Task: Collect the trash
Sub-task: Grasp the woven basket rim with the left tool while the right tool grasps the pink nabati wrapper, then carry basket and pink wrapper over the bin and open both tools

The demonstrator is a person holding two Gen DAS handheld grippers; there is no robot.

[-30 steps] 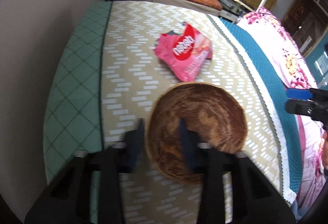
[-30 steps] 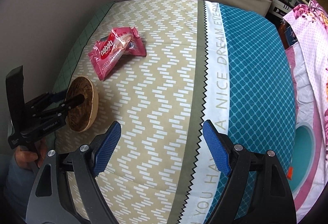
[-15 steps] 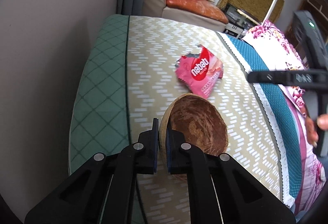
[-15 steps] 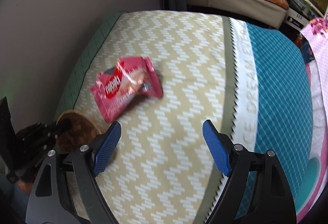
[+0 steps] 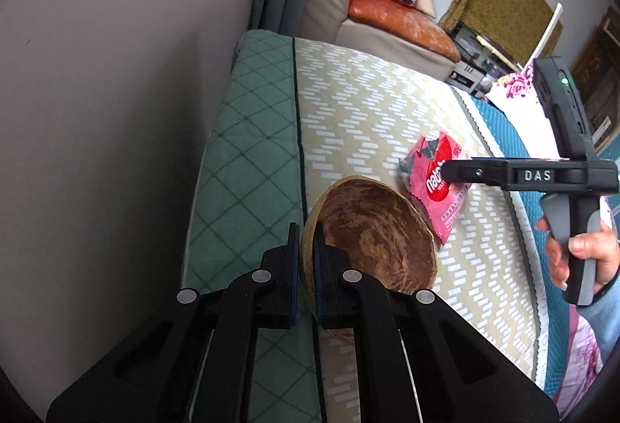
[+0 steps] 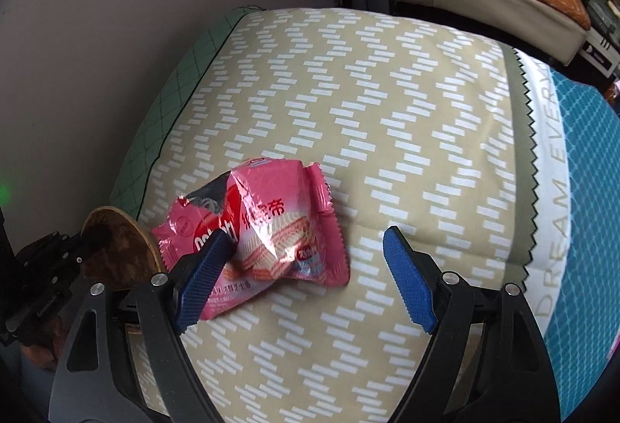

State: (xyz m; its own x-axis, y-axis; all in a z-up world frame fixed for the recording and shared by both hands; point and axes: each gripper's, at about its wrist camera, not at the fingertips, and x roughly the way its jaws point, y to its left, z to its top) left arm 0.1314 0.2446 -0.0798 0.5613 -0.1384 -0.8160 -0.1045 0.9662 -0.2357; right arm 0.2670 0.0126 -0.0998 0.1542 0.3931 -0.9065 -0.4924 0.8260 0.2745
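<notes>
Since 1 second ago, right gripper point(image 6: 306, 279) came over pink wrapper point(image 6: 271, 229), fingers apart; left gripper point(image 5: 307, 260) pinches bowl point(image 5: 372, 233) rim.

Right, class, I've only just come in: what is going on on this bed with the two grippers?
A person is clearing rubbish with a handheld gripper in each hand. The left gripper is shut on the rim of a brown wooden bowl, holding it tilted at the edge of the bed cover. The right gripper is open above an opened pink wafer wrapper that lies on the cover beside the bowl. The wrapper is not gripped yet and nothing is in the bowl.
</notes>
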